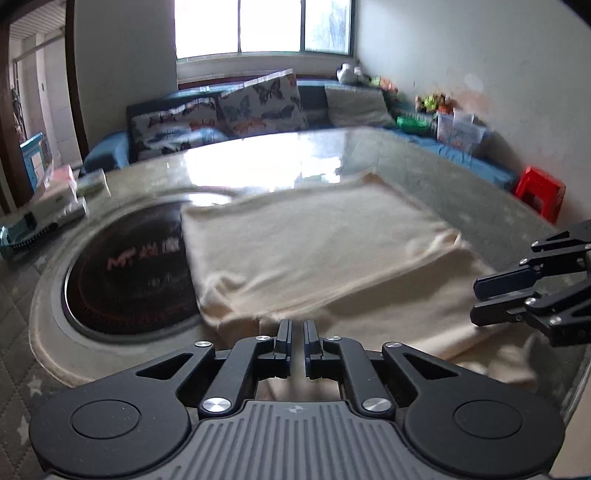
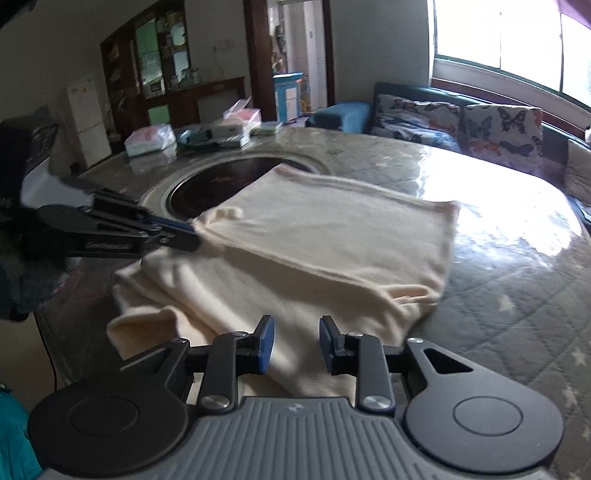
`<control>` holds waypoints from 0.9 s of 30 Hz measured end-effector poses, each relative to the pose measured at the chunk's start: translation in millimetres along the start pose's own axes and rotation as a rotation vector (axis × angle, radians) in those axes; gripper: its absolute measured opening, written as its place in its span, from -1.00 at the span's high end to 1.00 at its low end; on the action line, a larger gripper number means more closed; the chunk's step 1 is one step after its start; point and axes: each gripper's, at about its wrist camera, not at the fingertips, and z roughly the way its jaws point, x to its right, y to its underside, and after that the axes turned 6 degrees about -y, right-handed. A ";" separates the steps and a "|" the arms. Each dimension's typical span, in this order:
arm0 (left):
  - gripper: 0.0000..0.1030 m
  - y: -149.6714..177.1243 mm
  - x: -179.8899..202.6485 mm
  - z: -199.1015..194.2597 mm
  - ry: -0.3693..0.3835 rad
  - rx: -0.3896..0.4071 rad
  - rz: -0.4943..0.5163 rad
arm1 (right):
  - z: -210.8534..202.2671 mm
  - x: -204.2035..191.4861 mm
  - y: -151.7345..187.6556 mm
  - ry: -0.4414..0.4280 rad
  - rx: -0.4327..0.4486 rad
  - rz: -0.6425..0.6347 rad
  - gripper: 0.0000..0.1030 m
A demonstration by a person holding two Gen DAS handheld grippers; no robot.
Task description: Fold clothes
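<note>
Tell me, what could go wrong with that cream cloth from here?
The left gripper pinches only the cream garment at the folded layer's corner, so it might slip free and spoil the fold. The garment's near end hangs past the table edge, so a tug could drag it off. The right gripper is open, holding nothing down.

Folded garment flat on table, far corner overlapping round inset plate. Boxes on table's far side behind plate. Sofa behind table, under window. Stool right of table.
</note>
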 end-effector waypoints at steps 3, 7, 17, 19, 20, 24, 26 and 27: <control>0.79 3.3 2.0 -11.8 0.003 0.017 0.029 | 5.2 -11.3 3.7 0.004 -0.029 -0.060 0.47; 0.79 5.8 11.7 -26.5 0.034 0.054 0.062 | 4.2 -22.3 -5.4 -0.024 -0.004 -0.105 0.47; 0.74 27.3 27.5 -35.4 0.060 0.035 0.153 | 26.2 -42.8 -14.2 -0.103 -0.018 -0.154 0.50; 0.74 31.2 22.0 -43.6 0.045 0.035 0.161 | 17.7 -42.1 -14.8 -0.098 -0.009 -0.151 0.50; 0.74 33.7 19.9 -48.1 0.041 0.036 0.168 | 13.4 -41.7 -15.1 -0.095 -0.004 -0.150 0.49; 0.15 46.8 22.8 -67.8 0.028 0.054 0.226 | -8.9 -33.8 -9.4 -0.041 -0.005 -0.139 0.38; 0.06 52.4 29.7 -73.2 0.028 0.065 0.266 | -16.9 -29.2 -4.0 -0.013 -0.020 -0.141 0.37; 0.06 54.7 34.0 -74.0 0.028 0.071 0.288 | -20.5 -27.3 -1.0 0.000 -0.028 -0.141 0.33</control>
